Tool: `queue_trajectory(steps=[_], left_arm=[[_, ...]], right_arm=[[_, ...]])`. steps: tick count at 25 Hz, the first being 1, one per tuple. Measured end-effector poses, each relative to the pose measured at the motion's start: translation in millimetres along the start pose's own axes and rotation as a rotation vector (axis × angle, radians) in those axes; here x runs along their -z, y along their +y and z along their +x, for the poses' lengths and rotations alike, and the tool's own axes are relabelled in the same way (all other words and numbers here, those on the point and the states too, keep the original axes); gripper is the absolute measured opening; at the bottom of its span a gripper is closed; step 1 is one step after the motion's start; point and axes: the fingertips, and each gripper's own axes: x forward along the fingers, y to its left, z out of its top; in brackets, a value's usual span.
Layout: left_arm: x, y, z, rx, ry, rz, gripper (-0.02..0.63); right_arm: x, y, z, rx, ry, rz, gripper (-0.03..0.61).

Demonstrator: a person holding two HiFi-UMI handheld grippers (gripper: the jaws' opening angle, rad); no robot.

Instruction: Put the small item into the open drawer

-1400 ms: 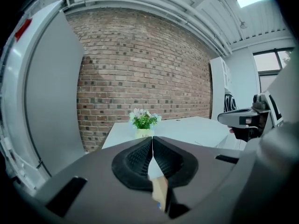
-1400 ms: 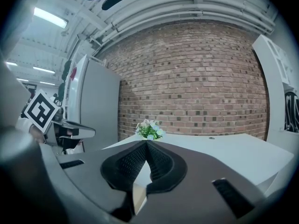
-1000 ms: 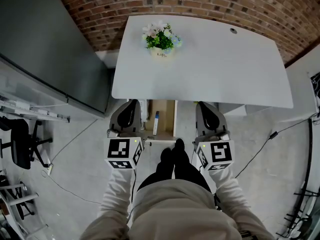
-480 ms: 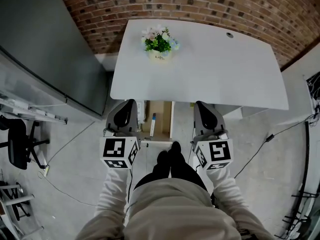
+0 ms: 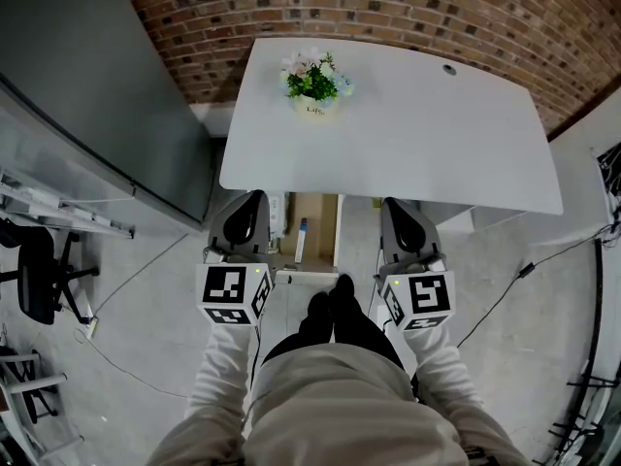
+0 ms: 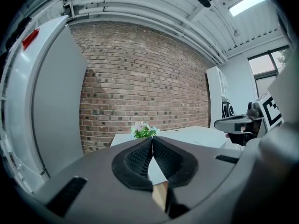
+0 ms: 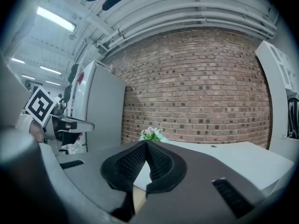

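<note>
My left gripper (image 5: 254,202) and right gripper (image 5: 393,205) are both closed on nothing, flanking the open drawer (image 5: 322,223) under the white desk (image 5: 417,134). The small blue-and-white item (image 5: 302,239) lies inside the drawer.

White desk (image 5: 437,144) w/ flower pot (image 5: 312,81) near back edge, brick wall (image 5: 388,8) behind, black chair (image 5: 39,280) far left

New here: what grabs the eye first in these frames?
The small pot of pink and white flowers stands at the far left of the white desk, before the red brick wall. Below the desk's near edge, the open wooden drawer shows between the shut, empty left gripper and right gripper.
</note>
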Motion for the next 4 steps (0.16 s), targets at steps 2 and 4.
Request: queue_trajectory(steps=[2,4], left_arm=[[-0.7,1.3,-0.6,-0.001,-0.002,0.004,0.020],[-1.9,2.5,-1.2,-0.002,-0.004,0.006,0.020]], right_arm=[[-1.3,0.9,0.9,0.000,-0.005,-0.002,0.026],[-2.9,1.6,1.3,0.000,-0.008,-0.002,0.026]])
